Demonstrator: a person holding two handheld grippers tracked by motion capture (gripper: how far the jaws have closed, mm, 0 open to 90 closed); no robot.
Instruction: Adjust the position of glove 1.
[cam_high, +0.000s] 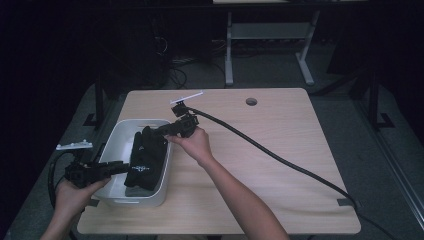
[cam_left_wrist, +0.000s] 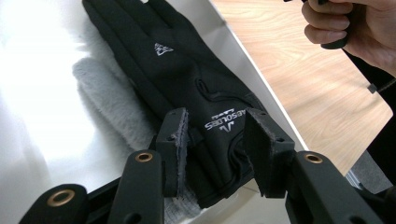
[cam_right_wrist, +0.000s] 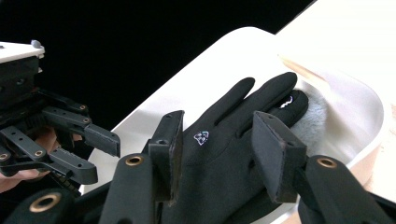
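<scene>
A black glove (cam_high: 146, 157) with a white logo lies in a white plastic bin (cam_high: 116, 135) at the table's left, on top of a grey fleecy piece (cam_left_wrist: 107, 93). My left gripper (cam_high: 122, 167) reaches into the bin from its near left side. In the left gripper view it (cam_left_wrist: 215, 116) is open, its jaws standing either side of the glove's cuff (cam_left_wrist: 187, 74) without pressing it. My right gripper (cam_high: 159, 132) comes in from the bin's far right and hangs open (cam_right_wrist: 218, 119) above the glove's fingers (cam_right_wrist: 224, 154).
The bin's right wall (cam_left_wrist: 252, 70) borders bare wooden table (cam_high: 260, 130). A thick black cable (cam_high: 280, 160) runs from the right gripper across the table to its right front corner. A round hole (cam_high: 251, 101) lies near the far edge.
</scene>
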